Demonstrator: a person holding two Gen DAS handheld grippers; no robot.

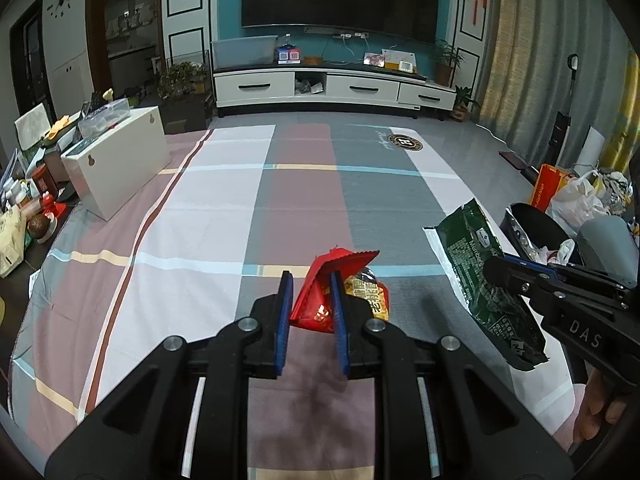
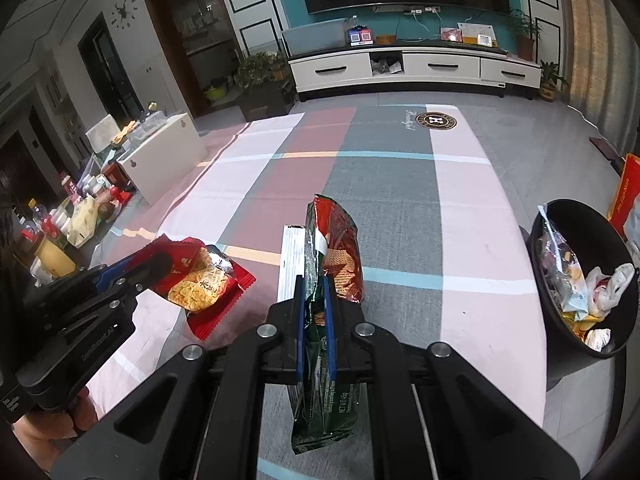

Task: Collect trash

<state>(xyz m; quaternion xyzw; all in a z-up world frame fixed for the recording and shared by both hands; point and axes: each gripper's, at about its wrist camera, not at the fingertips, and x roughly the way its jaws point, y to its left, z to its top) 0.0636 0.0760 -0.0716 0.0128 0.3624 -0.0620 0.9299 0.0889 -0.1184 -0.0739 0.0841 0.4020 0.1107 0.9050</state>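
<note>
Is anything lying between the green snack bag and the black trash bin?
Nothing: the right wrist view shows only bare checked cloth between green bag and bin.

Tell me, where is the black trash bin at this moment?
The black trash bin stands at the right edge of the right wrist view, beside the checked cloth, to the right of the green snack bag held in the right gripper.

My left gripper (image 1: 308, 280) black, blue ribbed pads, round silver screws on the linkage arms, my right gripper (image 2: 312, 284) alike, white "DAS" lettering on its side.
</note>
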